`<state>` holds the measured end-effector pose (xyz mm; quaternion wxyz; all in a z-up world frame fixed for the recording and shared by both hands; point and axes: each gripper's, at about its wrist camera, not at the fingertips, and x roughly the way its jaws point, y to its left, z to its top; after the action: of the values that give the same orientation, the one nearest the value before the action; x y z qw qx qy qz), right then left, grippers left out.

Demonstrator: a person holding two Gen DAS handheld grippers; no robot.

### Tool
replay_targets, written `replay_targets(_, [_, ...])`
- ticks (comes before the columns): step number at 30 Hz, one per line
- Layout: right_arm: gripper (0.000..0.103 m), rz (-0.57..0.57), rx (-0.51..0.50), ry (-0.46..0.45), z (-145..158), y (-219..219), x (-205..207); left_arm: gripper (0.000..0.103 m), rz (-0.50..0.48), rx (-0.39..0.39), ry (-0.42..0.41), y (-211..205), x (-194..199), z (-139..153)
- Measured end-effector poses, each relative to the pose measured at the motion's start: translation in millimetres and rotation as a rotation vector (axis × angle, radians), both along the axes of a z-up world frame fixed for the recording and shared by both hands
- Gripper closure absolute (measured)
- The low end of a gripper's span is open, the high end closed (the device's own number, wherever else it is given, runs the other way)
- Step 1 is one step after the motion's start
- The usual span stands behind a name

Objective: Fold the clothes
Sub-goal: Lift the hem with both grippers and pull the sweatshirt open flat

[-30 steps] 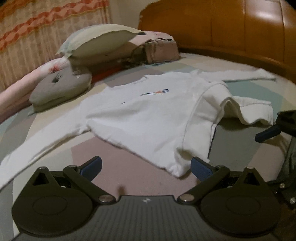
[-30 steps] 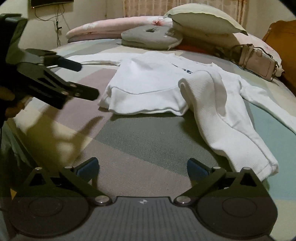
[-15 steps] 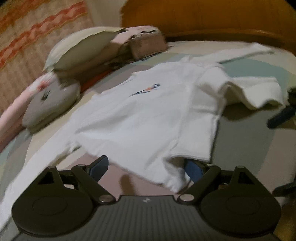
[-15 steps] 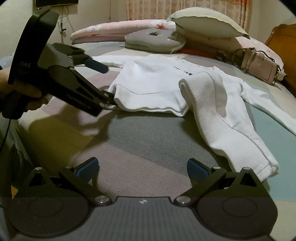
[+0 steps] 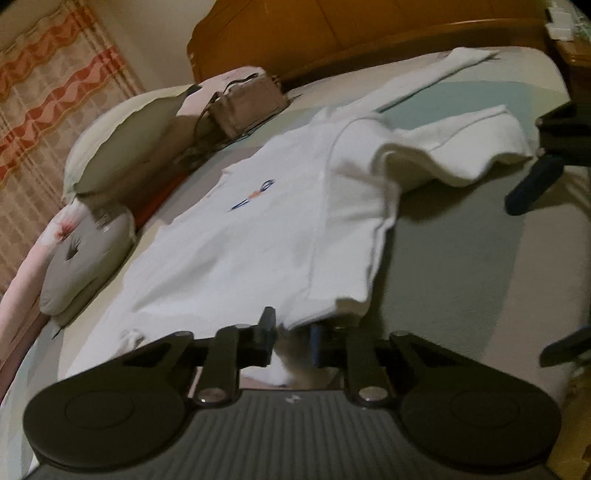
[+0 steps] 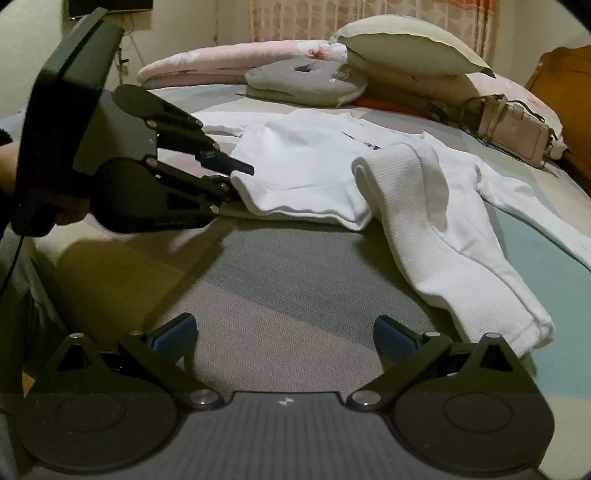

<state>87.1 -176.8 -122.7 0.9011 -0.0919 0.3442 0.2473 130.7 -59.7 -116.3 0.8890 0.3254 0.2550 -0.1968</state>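
Observation:
A white long-sleeved sweatshirt lies spread flat on the bed, chest logo up. My left gripper is at its near hem corner. Its jaws are closing, and white fabric is bunched between the pads. The right wrist view shows the same pinch: the left gripper bites the hem corner of the sweatshirt from the left. One ribbed sleeve is draped across the body towards the front. My right gripper stands open over bare bedspread, holding nothing. One of its blue fingertips shows at the right edge.
Pillows, a grey ring cushion and a pink handbag lie along the far side of the bed. A wooden headboard stands behind. A person's hand holds the left gripper at the bed's edge.
The left gripper moved in to the sweatshirt's hem corner, rolled, and its jaws went from wide open to nearly shut on the fabric. The right gripper stayed still and open.

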Motion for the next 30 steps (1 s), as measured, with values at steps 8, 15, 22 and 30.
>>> replay_targets(8, [0.007, -0.214, 0.273, 0.163, 15.6, -78.2, -2.7, 0.094, 0.007, -0.027, -0.016, 12.7, -11.4, 9.4])
replay_targets(15, [0.016, -0.405, 0.532, 0.219, 8.5, -148.5, 8.6, 0.094, 0.004, -0.001, 0.000, 7.3, -11.4, 2.5])
replay_targets(22, [0.014, -0.416, 0.727, 0.239, -7.7, -164.6, 47.6, 0.094, 0.012, -0.004, 0.005, 6.1, -9.3, -0.9])
replay_targets(30, [0.037, -0.383, 0.793, 0.254, -17.8, -160.6, 58.1, 0.094, 0.001, 0.025, -0.034, 0.3, -8.8, -7.1])
